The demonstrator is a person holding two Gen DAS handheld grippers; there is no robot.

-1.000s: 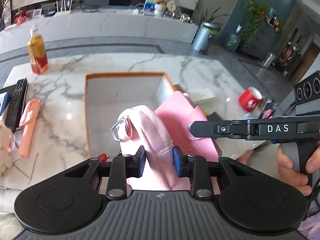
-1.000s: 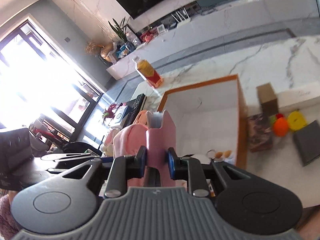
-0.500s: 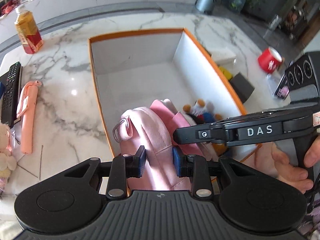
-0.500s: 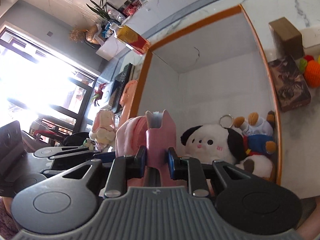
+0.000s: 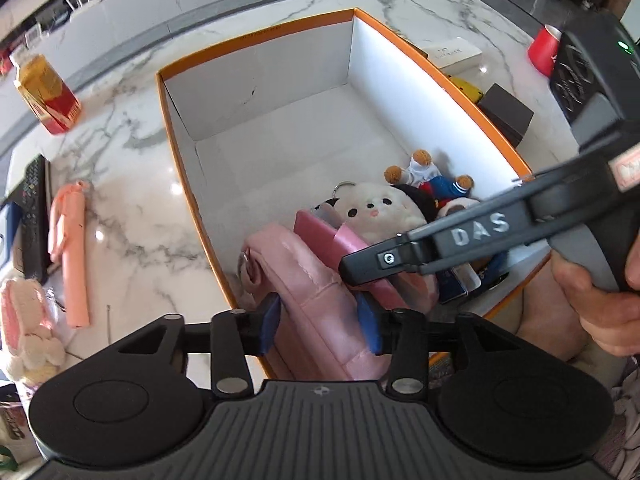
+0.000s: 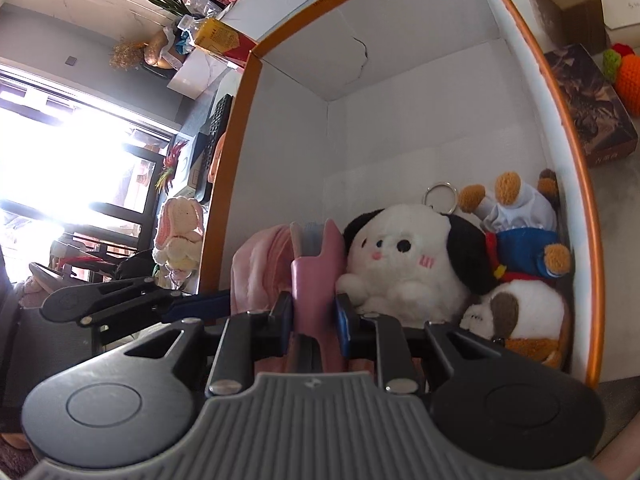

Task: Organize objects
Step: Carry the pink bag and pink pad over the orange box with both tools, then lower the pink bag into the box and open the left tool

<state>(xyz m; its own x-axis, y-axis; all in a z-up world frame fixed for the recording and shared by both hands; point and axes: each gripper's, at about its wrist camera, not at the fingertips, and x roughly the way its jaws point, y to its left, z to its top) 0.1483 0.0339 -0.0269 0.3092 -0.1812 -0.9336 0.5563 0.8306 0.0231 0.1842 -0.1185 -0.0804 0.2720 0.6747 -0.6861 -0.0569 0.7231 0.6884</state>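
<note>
Both grippers hold one pink plush bag [image 5: 304, 276] low inside the orange-rimmed white box [image 5: 256, 36], at its near left corner. My left gripper [image 5: 318, 320] is shut on the bag's padded body. My right gripper [image 6: 314, 314] is shut on the bag's stiff pink flap [image 6: 316, 256]; its arm crosses the left wrist view [image 5: 460, 240]. A white and black plush dog [image 6: 404, 260] lies in the box right beside the bag, with a blue-dressed plush doll [image 6: 524, 244] and a brown-eared plush [image 6: 520, 316] next to it.
On the marble table left of the box lie a pink folded umbrella [image 5: 70, 256], a black remote [image 5: 34, 220], a bunny plush [image 5: 24, 320] and a drink bottle [image 5: 48, 96]. Right of the box are a dark box [image 5: 506, 114], a red cup [image 5: 544, 50], a patterned box [image 6: 588, 108] and a knitted carrot [image 6: 628, 80].
Both grippers have carried the pink bag forward and down into the box, beside the plush toys. The flap and body stay gripped.
</note>
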